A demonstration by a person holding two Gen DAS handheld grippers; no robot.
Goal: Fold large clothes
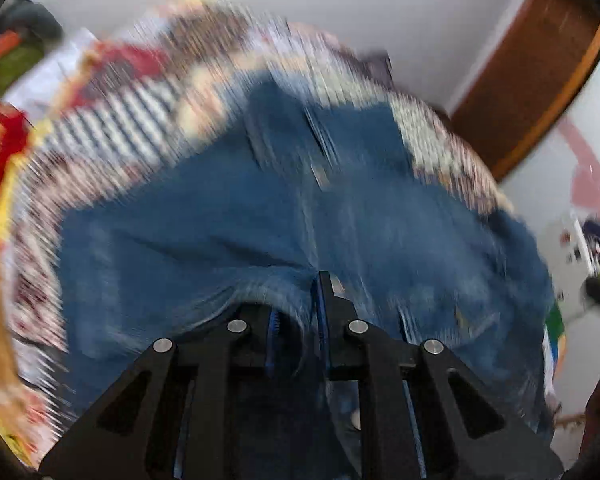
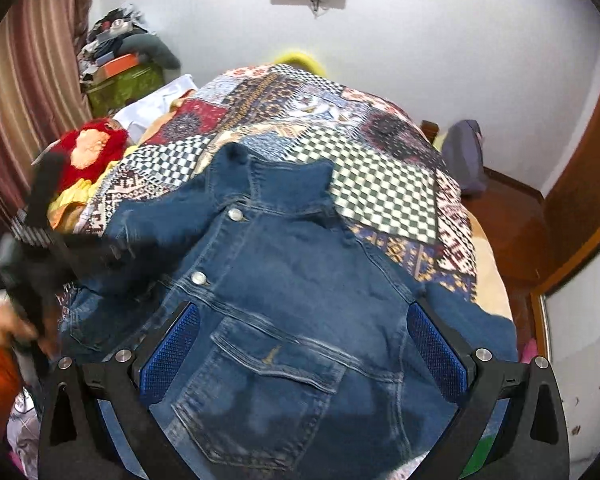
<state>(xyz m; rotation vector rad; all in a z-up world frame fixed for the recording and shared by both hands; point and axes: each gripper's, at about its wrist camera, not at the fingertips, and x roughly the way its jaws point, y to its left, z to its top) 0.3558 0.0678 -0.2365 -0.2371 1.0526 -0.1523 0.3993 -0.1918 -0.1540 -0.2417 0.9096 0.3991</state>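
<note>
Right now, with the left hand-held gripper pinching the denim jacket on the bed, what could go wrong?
1. The left hand-held gripper pinches only a small bunch of the jacket; the heavy denim might slip out mid-fold.
2. The right hand-held gripper hangs open above the chest pocket, holding nothing, so the jacket could drag and bunch across the bedspread.
3. The left wrist view is badly blurred, so the fold line may land crooked.

Left wrist view smeared by motion blur: patchwork bedspread (image 1: pixel 100 128) pattern unreadable, denim jacket (image 1: pixel 228 220) seams streaked. Jacket hem cut off by btm edge in right wrist view. Left gripper (image 2: pixel 56 256) seen only as dark blur, jaws not made out there.
</note>
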